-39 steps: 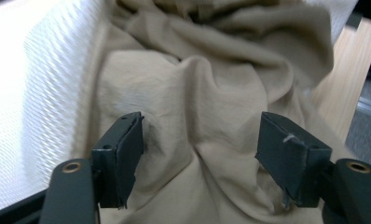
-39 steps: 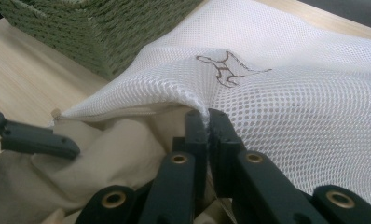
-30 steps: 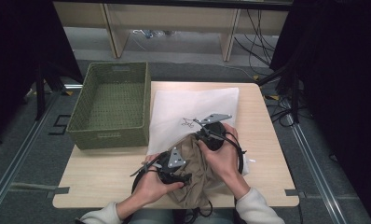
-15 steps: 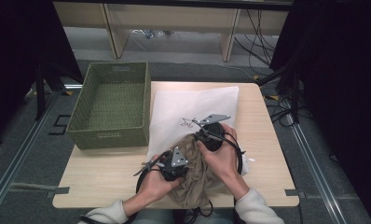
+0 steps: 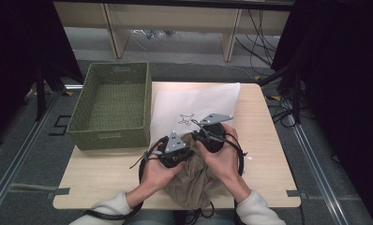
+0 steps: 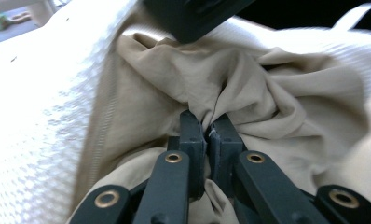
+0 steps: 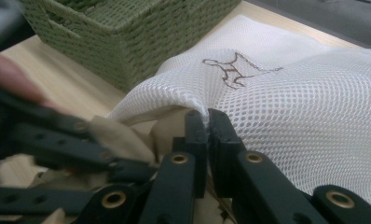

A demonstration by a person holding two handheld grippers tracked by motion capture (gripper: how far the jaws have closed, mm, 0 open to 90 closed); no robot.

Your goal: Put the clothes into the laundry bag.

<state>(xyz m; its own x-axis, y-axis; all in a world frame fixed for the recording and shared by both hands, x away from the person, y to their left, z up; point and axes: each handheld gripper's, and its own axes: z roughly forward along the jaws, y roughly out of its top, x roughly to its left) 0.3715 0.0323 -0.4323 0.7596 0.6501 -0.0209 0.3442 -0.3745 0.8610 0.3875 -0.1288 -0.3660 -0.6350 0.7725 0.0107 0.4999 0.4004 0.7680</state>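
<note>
Two grippers meet at the near middle of the wooden table (image 5: pixel 105 173), where a crumpled beige cloth (image 6: pixel 249 88) sits partly inside the open mouth of a white mesh bag (image 7: pixel 305 107) that bears a small animal drawing. The left gripper (image 6: pixel 207 133) has just been closing and now pinches a soft fold of that cloth, while the right gripper (image 7: pixel 207 122) is clamped tight on the bag's netted rim. Left of the bag stands a rectangular woven green basket (image 5: pixel 110 136), its visible floor bare.

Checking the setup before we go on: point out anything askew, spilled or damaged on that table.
Nothing looks damaged or spilled. The tan cloth is bunched at the table's near edge, partly inside the white mesh bag. The left gripper pinches the cloth, the right gripper the bag's rim. The green basket sits square.
</note>
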